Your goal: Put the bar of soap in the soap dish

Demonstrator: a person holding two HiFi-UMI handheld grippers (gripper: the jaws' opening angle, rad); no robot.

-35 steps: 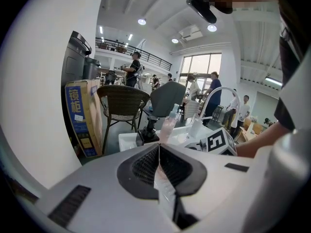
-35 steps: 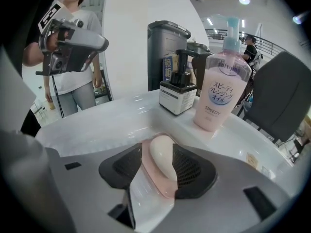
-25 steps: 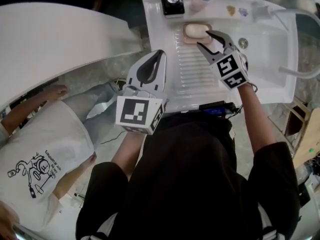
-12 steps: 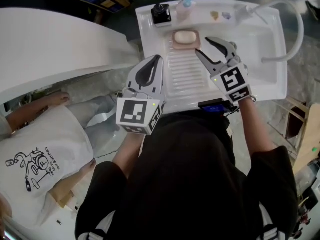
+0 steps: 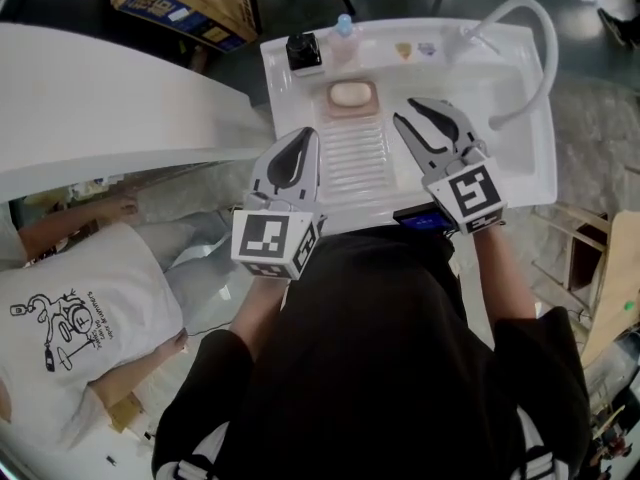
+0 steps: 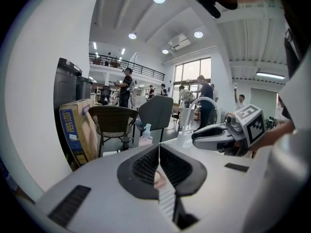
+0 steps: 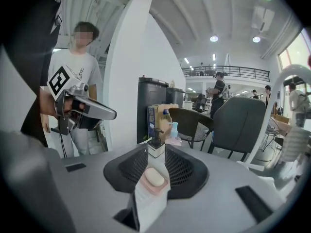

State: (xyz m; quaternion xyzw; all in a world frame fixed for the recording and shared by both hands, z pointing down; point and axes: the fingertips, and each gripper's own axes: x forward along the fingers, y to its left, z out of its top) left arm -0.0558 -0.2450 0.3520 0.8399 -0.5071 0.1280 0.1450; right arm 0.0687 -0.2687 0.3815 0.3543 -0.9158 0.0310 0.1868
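Head view is showing the white sink (image 5: 520, 158) lying out beyond both sets of jaws. Left gripper (image 6: 159, 147) is keeping its jaws pressed together, nothing between them. Right gripper (image 7: 156, 152) has just been closing its jaws; they're standing partway apart, gripping nothing. Straight ahead past that gap, the pink soap dish (image 7: 145, 185) is cradling the bar of soap (image 7: 155, 177).

Honestly, nothing here I can properly read. The cardboard box (image 6: 73, 130) at the left of my left gripper view has a blue panel with two big characters, too blurry to make out. In the head view, the white T-shirt (image 5: 75, 318) at lower left has a doodle with a line of small black print beside it, also unreadable.
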